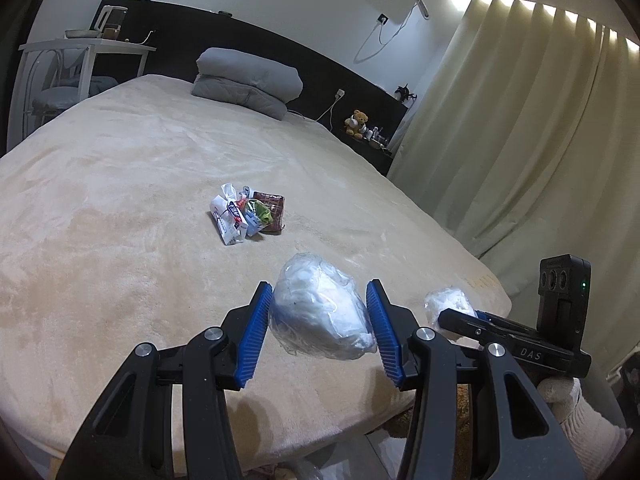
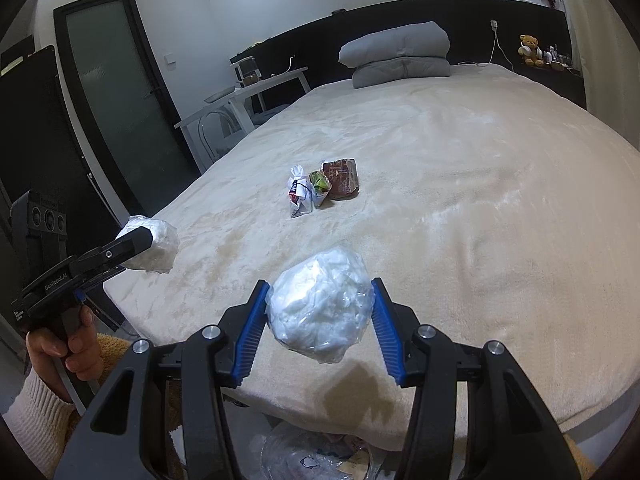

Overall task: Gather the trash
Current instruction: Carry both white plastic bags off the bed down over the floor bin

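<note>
My left gripper (image 1: 319,290) is shut on a crumpled clear plastic bundle with white filling (image 1: 320,314), held over the near edge of the beige bed (image 1: 120,200). My right gripper (image 2: 319,286) is shut on a similar white plastic bundle (image 2: 320,316) above the bed's (image 2: 480,200) front edge. Each gripper shows in the other's view: the right gripper (image 1: 454,314) with its bundle (image 1: 446,300), the left gripper (image 2: 144,240) with its bundle (image 2: 158,250). A small trash pile (image 1: 248,216) (image 2: 320,188) lies mid-bed: a white wrapper, a green packet, a brown packet.
A folded grey quilt (image 1: 248,80) rests at the headboard. A white table (image 1: 84,48) stands left of the bed, curtains (image 1: 520,120) on the right. A dark door (image 2: 116,92) is at far left. A clear bag of scraps (image 2: 312,456) lies on the floor below the bed edge.
</note>
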Demonstrator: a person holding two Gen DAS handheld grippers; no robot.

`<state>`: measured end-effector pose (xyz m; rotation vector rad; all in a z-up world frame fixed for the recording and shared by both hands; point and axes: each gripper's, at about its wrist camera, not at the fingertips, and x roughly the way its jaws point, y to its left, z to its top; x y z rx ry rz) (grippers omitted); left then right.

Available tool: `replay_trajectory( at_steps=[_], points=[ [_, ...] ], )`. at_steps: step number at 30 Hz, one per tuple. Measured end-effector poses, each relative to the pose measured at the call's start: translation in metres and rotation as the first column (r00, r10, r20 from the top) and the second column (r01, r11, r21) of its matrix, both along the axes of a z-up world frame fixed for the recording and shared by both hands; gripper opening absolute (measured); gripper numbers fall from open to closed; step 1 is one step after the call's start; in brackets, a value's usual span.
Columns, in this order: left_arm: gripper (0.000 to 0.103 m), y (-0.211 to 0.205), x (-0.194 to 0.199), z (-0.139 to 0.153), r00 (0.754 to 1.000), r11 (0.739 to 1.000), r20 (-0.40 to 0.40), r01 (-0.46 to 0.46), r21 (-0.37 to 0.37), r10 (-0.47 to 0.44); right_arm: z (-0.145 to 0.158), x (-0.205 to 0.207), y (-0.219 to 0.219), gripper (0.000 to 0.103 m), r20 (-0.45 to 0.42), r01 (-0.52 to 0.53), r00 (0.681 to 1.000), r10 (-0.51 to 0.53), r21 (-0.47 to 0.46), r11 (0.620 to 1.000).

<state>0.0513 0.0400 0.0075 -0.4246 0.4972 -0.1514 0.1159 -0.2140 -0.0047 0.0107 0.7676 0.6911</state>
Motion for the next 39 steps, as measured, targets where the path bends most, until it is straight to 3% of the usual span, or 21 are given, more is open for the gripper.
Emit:
replay_trajectory(
  at_steps=[10, 25, 39],
  points=[
    [0.047, -0.020, -0.032, -0.007, 0.999, 0.999, 0.006, 0.041, -0.035, -0.041, -0.003, -0.030, -0.011, 0.051, -0.006, 0.007, 1.000, -0.006, 0.025, 1.000],
    [0.048, -0.049, -0.060, -0.023, 0.995, 0.995, -0.029, 0.096, -0.027, -0.096, -0.011, -0.056, -0.005, 0.051, -0.035, -0.037, 0.999, 0.038, 0.033, 0.999],
    [0.048, -0.060, -0.067, -0.048, 0.981, 0.993, -0.152, 0.113, -0.037, -0.118, -0.035, -0.066, -0.002, 0.051, -0.141, -0.069, 0.988, 0.067, -0.009, 0.998]
  ],
)
